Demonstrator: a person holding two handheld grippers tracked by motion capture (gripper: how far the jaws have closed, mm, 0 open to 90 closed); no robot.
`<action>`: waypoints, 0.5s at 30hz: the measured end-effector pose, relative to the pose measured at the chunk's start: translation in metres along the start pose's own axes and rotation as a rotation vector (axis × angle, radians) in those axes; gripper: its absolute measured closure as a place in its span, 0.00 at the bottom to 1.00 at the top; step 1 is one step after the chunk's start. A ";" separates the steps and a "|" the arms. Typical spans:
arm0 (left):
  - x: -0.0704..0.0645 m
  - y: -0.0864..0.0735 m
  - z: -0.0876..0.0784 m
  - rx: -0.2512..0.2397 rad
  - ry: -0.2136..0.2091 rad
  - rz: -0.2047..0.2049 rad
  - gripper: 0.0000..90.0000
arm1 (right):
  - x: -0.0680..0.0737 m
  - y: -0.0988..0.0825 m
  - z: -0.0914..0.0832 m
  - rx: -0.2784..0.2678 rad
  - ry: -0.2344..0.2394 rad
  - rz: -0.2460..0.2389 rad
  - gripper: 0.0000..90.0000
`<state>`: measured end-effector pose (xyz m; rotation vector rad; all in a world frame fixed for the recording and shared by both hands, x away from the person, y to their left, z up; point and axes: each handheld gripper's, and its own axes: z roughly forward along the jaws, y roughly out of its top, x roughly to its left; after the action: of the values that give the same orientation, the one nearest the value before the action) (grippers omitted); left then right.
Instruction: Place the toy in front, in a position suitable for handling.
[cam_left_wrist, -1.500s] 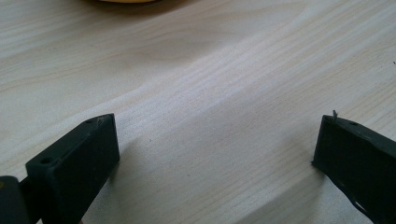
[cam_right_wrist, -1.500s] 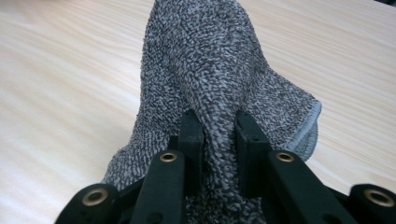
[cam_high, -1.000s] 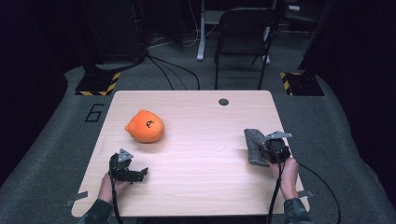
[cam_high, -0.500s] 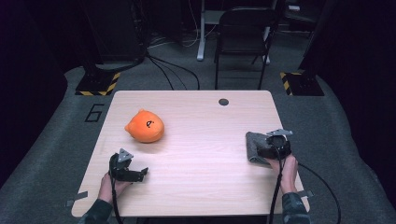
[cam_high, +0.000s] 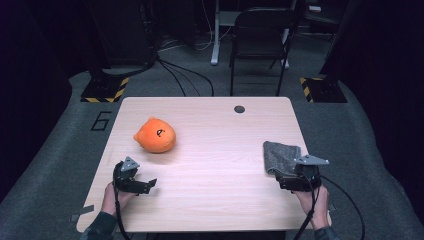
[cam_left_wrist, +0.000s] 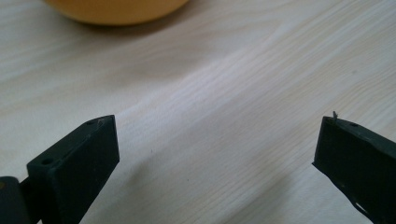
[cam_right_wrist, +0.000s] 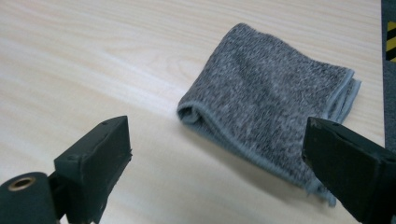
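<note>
Cloth (cam_right_wrist: 275, 102), grey and folded over on itself, lies flat near the table's (cam_high: 215, 200) right edge. Just short of it sits the right gripper (cam_right_wrist: 219, 163): its jaws have just been opening and now stand wide, nothing between them, so the cloth looks set down and let go. Whatever comes after the drop is not begun. Over on the other side the left gripper (cam_left_wrist: 210, 163) rests open over bare wood, near an orange plush toy (cam_high: 155, 135). Nothing crowds the cloth; a small dark disc (cam_high: 239, 109) lies well apart by the far edge.
</note>
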<state>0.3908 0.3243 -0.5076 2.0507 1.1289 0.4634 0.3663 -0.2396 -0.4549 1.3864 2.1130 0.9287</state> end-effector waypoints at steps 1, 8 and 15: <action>0.000 0.000 0.000 0.000 0.000 0.000 0.00 | 0.000 0.000 0.000 0.000 0.000 0.000 0.08; 0.008 0.023 -0.018 -0.070 -0.017 0.011 0.00 | -0.001 -0.018 -0.009 0.015 0.014 -0.015 0.08; 0.028 0.050 -0.031 -0.112 -0.017 0.010 0.00 | -0.004 -0.019 -0.004 0.024 0.010 -0.008 0.08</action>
<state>0.4160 0.3440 -0.4504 1.9604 1.0591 0.5017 0.3531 -0.2493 -0.4660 1.3865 2.1424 0.9125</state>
